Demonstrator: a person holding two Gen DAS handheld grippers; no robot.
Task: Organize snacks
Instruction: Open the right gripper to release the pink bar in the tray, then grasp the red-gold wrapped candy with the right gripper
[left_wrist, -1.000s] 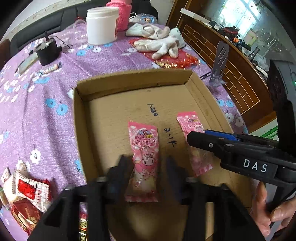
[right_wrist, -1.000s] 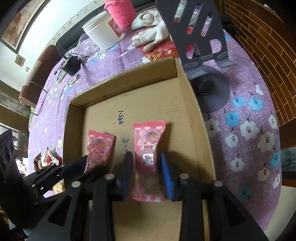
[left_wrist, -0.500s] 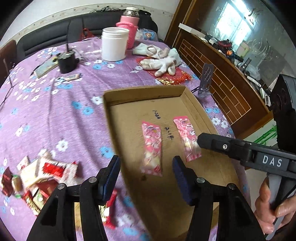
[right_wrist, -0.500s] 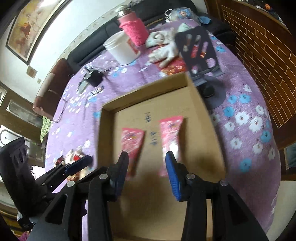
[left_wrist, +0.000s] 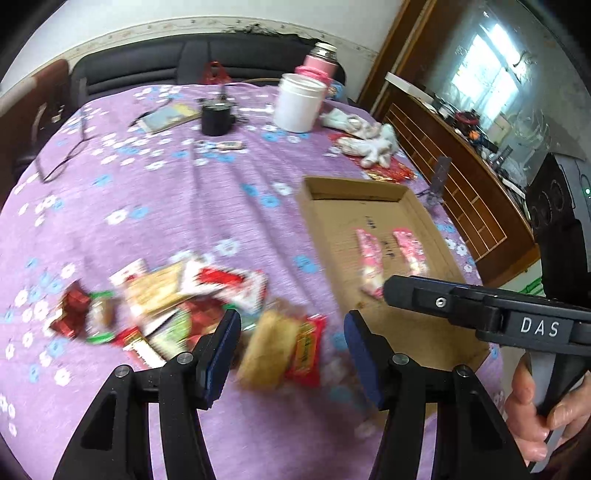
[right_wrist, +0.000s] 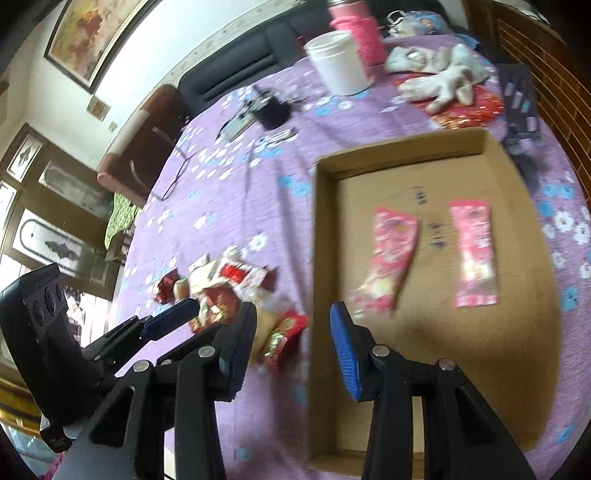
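A shallow cardboard box (left_wrist: 321, 221) (right_wrist: 517, 354) lies on the purple flowered tablecloth and holds two pink snack packets (left_wrist: 369, 258) (left_wrist: 410, 247), also in the right wrist view (right_wrist: 391, 258) (right_wrist: 474, 251). A pile of red, white and tan snack packs (left_wrist: 192, 299) (right_wrist: 229, 284) lies left of the box. My left gripper (left_wrist: 291, 343) is open and empty, above a tan and red pack (left_wrist: 280, 347) at the pile's near edge. My right gripper (right_wrist: 291, 343) is open and empty, over the box's left wall, and also shows in the left wrist view (left_wrist: 391, 291).
At the far side stand a white jar (left_wrist: 299, 103) (right_wrist: 340, 62), a pink bottle (right_wrist: 358, 33), a black cup (left_wrist: 216, 118), white gloves (left_wrist: 369, 144) (right_wrist: 439, 81) and a dark phone stand (right_wrist: 517, 99). A wooden sideboard (left_wrist: 461, 177) runs along the right.
Both grippers have pulled back from the box and swung left, leaving the two pink packets lying in it. The snack pile has come into view under the left gripper.
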